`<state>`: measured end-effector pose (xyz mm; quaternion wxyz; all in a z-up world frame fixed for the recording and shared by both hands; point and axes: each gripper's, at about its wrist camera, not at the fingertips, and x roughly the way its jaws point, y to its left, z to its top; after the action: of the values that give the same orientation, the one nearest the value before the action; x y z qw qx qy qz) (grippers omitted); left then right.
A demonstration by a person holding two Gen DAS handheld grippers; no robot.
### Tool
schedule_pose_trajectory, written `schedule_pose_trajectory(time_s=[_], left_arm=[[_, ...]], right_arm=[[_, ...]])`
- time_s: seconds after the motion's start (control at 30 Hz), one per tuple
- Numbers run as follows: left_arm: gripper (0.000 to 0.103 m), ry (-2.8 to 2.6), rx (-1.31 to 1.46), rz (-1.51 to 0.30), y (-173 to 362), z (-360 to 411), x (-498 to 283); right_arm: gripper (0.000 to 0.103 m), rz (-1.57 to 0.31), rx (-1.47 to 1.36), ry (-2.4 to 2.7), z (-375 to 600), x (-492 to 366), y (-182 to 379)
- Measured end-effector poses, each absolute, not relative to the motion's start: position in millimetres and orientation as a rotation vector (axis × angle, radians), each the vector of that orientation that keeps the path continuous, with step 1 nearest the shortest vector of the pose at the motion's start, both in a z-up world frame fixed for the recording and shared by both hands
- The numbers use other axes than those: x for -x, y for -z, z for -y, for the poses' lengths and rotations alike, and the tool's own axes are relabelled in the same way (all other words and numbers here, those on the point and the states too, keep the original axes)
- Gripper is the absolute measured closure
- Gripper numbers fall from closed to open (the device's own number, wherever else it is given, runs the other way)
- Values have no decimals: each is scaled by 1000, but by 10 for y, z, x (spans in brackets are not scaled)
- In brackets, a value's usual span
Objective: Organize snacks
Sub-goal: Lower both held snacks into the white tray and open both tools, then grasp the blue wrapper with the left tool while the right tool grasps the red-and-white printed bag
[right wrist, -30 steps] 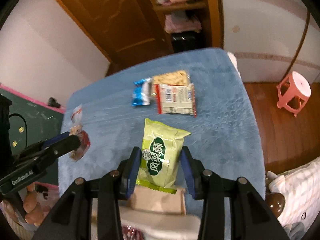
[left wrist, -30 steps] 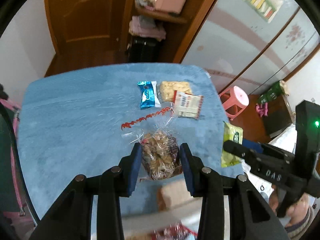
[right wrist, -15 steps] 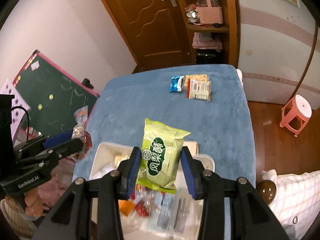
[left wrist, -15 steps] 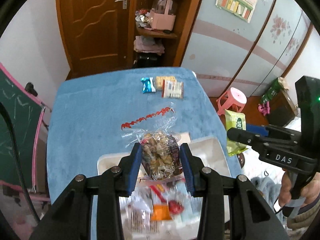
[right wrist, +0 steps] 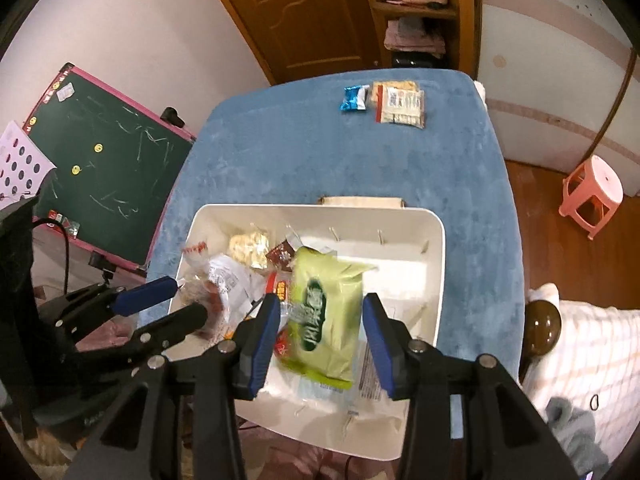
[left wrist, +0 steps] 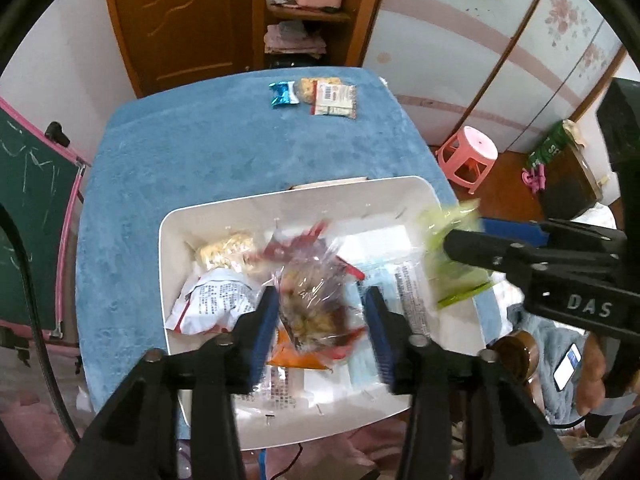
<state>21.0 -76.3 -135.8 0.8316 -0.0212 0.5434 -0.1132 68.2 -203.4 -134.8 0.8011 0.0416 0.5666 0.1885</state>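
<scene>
A white bin (left wrist: 280,200) (right wrist: 320,208) holding several snack packets sits at the near end of the blue table (left wrist: 220,152). Over it, my left gripper (left wrist: 320,326) (right wrist: 188,296) has jaws opening; a blurred clear bag of brown snacks (left wrist: 312,304) hangs between them with gaps at both pads. My right gripper (right wrist: 320,334) (left wrist: 464,232) is opening too, and a tilted green packet (right wrist: 324,312) (left wrist: 452,248) sits loose between its pads. At the table's far end lie a blue packet (left wrist: 282,94) (right wrist: 354,98), a cracker packet (left wrist: 308,88) and a red-and-white packet (left wrist: 334,100) (right wrist: 402,108).
A pink stool (left wrist: 468,156) (right wrist: 592,192) stands on the wood floor right of the table. A green chalkboard (right wrist: 104,168) leans at the left. A wooden piece (right wrist: 360,201) lies just behind the bin. A door and shelves stand beyond the table.
Both grippers drew back from mid-table to above the white bin, carrying their packets. Both jaws have widened, and the clear bag and the green packet have come loose and tilted.
</scene>
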Motion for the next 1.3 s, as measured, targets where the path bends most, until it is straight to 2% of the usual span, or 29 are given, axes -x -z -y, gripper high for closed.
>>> schedule_pose_trajectory(time_s=[0.03,0.07,0.1,0.87,1.07,1.3], left_arm=[[28,238,45,-1140,1332,773,-188],[18,229,47,-1117,1294,781,-162],[17,222,49,-1099,1268,786,-153],[17,198,41,-1109,1248,750,-172],[17,221,31,-1088,1103,719,-302],[17,240,8,-1001,699,652,-635]], right_arm=[[51,-1214,-94,-397,2042,-669,1347],[47,-1210,-99,-391,2053,-658,1341],[46,-1206,-103,-386,2062,-648,1331],[45,-1215,-139,-380,2057,-627,1350],[45,-1209,-152,-370,2066,-718,1318],[45,-1179,-147,-351,2094,-949,1182]])
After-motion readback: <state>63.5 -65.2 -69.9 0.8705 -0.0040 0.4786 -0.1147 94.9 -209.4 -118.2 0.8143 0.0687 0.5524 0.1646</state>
